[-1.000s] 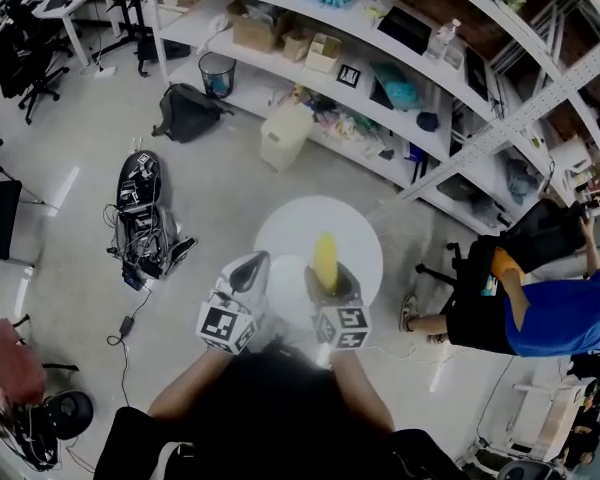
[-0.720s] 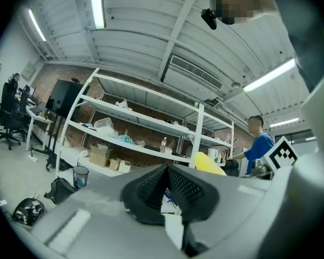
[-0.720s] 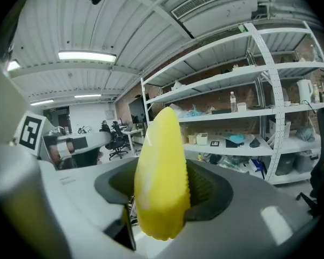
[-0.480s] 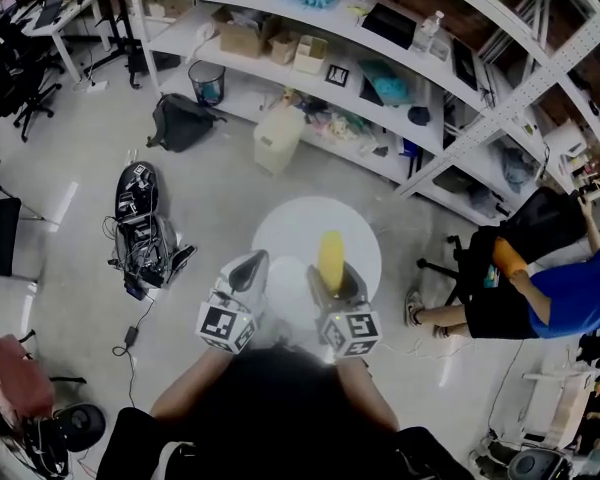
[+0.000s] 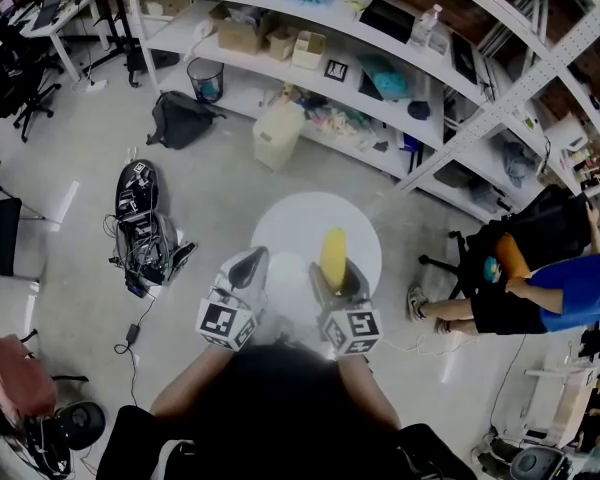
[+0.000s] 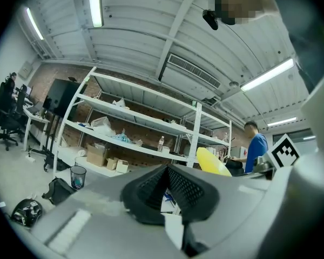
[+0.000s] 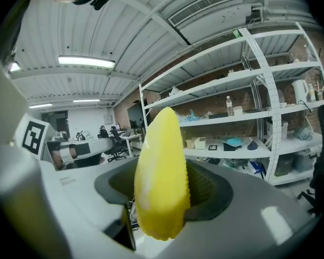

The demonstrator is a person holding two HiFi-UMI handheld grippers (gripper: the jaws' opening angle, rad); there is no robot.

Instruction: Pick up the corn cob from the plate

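R gripper [image 5: 334, 284] clamped on corn cob [image 7: 161, 177], cob's tip sticking out fwd past the jaws, held in the air over round white counter [image 5: 298, 218]. L gripper [image 6: 167, 190] just beside it, jaws together w/ nothing betw them

No legible txt, nos. or brands, all too small/blurred

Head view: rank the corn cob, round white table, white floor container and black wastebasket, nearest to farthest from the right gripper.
1. corn cob: between the right gripper's jaws.
2. round white table: just beneath.
3. white container: floor, beyond the table.
4. black wastebasket: farther left, by the shelves.
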